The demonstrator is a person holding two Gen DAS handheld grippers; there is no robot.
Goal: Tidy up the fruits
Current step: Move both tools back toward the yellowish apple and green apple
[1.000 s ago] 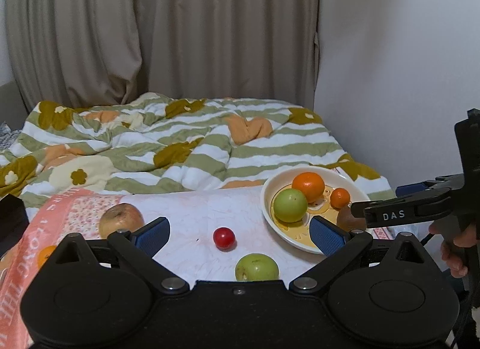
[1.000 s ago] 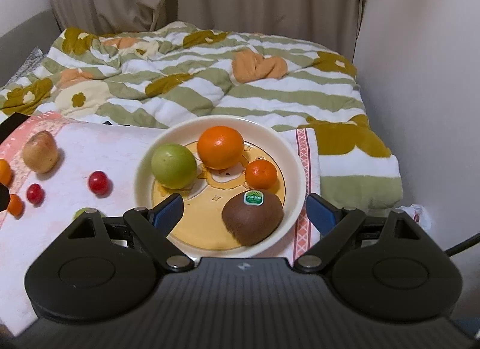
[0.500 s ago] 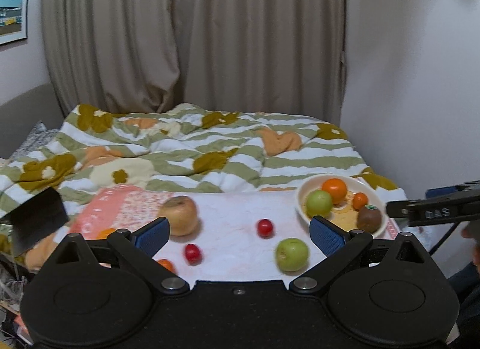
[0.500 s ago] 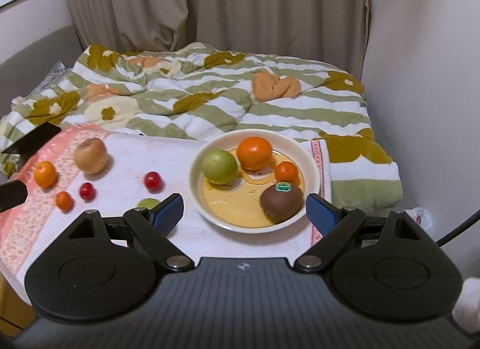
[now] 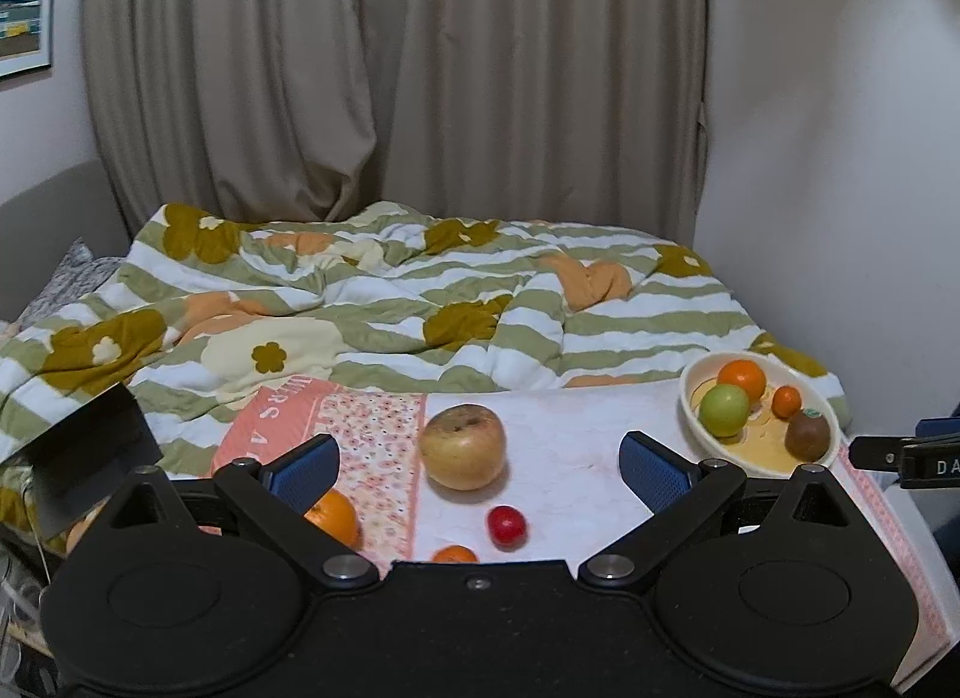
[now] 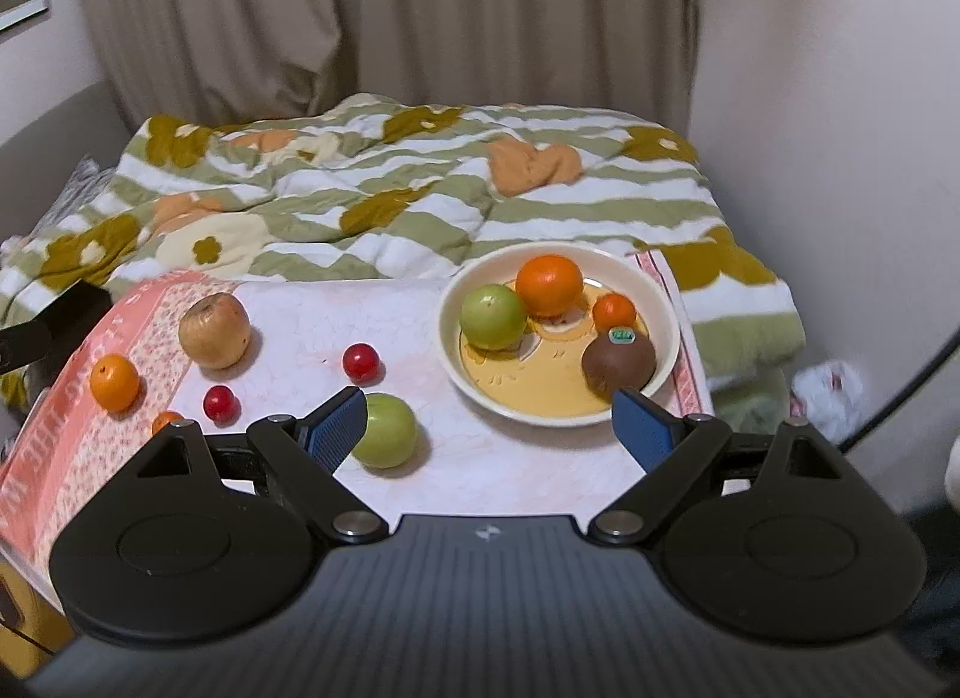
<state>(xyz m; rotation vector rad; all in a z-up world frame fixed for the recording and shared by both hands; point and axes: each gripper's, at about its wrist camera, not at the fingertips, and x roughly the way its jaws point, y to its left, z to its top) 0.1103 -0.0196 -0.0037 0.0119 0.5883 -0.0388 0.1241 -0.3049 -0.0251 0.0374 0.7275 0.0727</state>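
A cream bowl holds a green apple, an orange, a small tangerine and a brown kiwi. On the cloth lie a yellow-brown apple, a green apple, two red cherry tomatoes, an orange and a small tangerine. My right gripper is open and empty, above the cloth's near edge. My left gripper is open and empty, with the yellow-brown apple ahead between its fingers. The bowl is to its right.
The fruit lies on a white and pink cloth over a small table. A bed with a striped flowered quilt is behind it. A wall is at the right and curtains at the back. A black object sits at the left.
Both grippers have pulled back and away from the bowl. The left one has swung to the left, from the green apple and tomato to the yellow-brown apple. Both stay open.
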